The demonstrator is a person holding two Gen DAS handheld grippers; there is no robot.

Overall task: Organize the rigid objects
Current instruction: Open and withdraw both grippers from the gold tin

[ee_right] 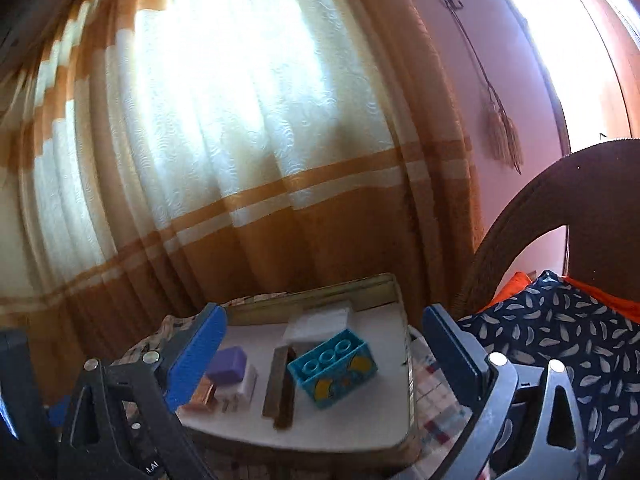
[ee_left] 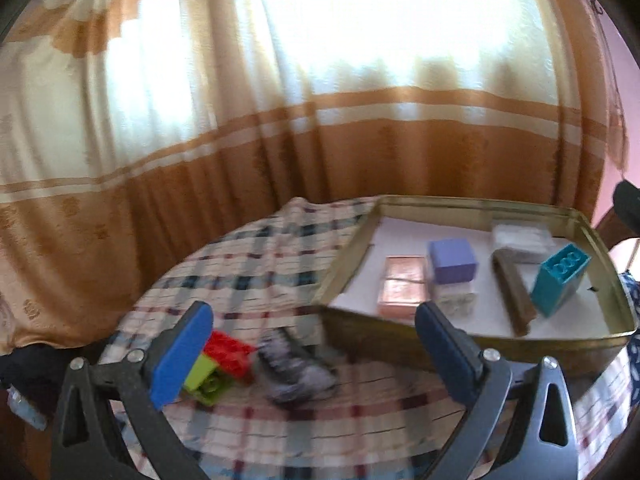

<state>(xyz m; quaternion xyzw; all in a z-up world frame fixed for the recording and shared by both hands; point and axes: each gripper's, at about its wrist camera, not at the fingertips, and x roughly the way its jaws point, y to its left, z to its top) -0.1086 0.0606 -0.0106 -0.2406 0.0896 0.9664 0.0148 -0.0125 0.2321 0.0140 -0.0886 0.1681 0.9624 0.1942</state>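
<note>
left gripper (ee_left: 316, 344) jaws wide – red brick (ee_left: 229, 354) below

Motion blur is smearing the grey crumpled thing (ee_left: 294, 368) lying just left of the tin tray (ee_left: 400, 336), so what it is cannot be told. The left gripper's blue fingers (ee_left: 182, 356) are covering part of the red block (ee_left: 230, 350) and green block (ee_left: 206, 378) beside it. The tray's near wall is hiding the lower edge of the copper-coloured box (ee_left: 402, 286). In the right wrist view, the right gripper's fingers (ee_right: 196, 356) are covering that box (ee_right: 202, 398) and part of the purple block (ee_right: 228, 364). The chair back (ee_right: 560, 200) right of the tray is running off the picture's edge.
</note>
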